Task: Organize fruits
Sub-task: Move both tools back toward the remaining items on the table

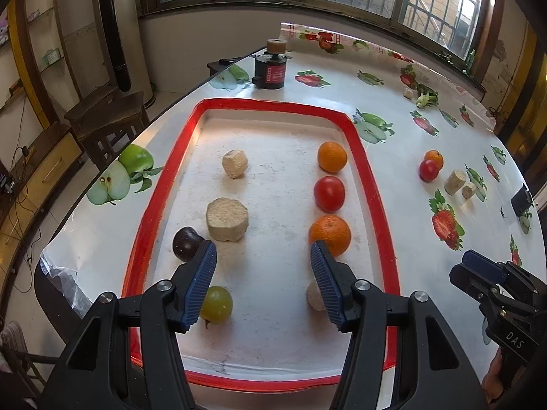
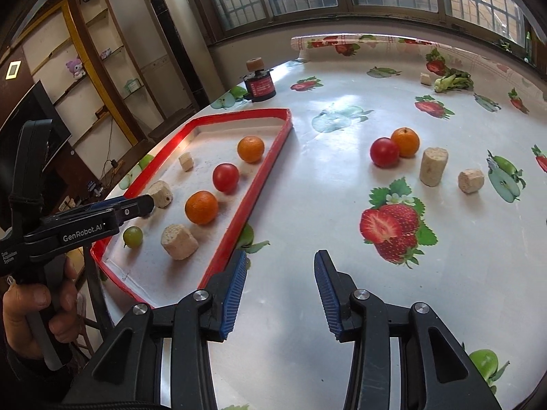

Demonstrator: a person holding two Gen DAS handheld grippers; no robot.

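**Loose fruit on the right, tray on the left**

Fruit-printed oilcloth covers the surface, which sits under a barred window, with shelves and a tall standing unit off to the left. At the left lies a red-rimmed tray. Its left side holds a dark plum, a green grape and two pale porous chunks; its right side holds a row running from far to near: orange, tomato, a second orange, then a pale chunk partly hidden behind a finger.

Above the tray's near end the left tongs hang with jaws standing apart and nothing between the pads. Further right, the right tongs hover over bare oilcloth just beside the tray's right rim, jaws parted less widely and also empty.

Well off to the right, on the surface outside the tray, a loose tomato and a small orange touch each other, with two cork-like chunks just beside them on the right.

Both loose fruits look light, round and prone to rolling. The tomato's glossy skin is likely slippery and easy to bruise, so a gentle squeeze across its widest part seems best. The orange has a dimpled, firmer rind that should grip better, taken across its middle. Because they touch, closing on one may nudge the other away.
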